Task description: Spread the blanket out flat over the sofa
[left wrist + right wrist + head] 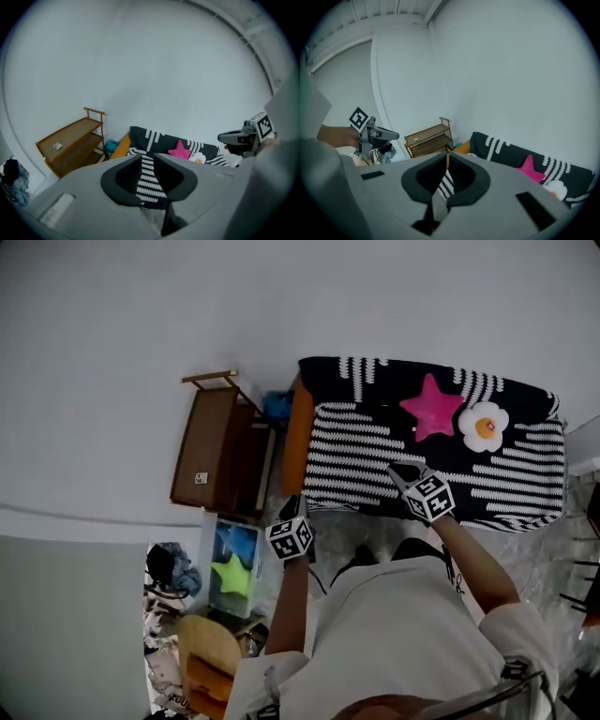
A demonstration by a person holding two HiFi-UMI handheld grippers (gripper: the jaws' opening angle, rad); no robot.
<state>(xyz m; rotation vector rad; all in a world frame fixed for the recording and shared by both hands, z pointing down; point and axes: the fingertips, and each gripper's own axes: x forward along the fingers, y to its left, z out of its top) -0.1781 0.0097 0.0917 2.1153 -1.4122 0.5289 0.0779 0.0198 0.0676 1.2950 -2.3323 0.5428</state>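
Jaws of your left gripper [149, 161] stand apart and released; those of your right gripper [446, 164] are drawn to a thin slit, grasping nothing. The blanket [375, 442], black with white knitted stripes, lies over the back and seat of the sofa [296, 432]. Its front edge hangs down the sofa front. The orange left end of the sofa is uncovered and sits just beside a wooden shelf [220, 451], so room is tight there. A pink star cushion [431, 407] and a white flower cushion [484, 426] rest on the blanket, touching. In the head view, your left gripper [294, 512] is off the front left corner and your right gripper [408, 474] is over the front part. Only that view shows the blanket's right end; each gripper view shows the other gripper in free air.
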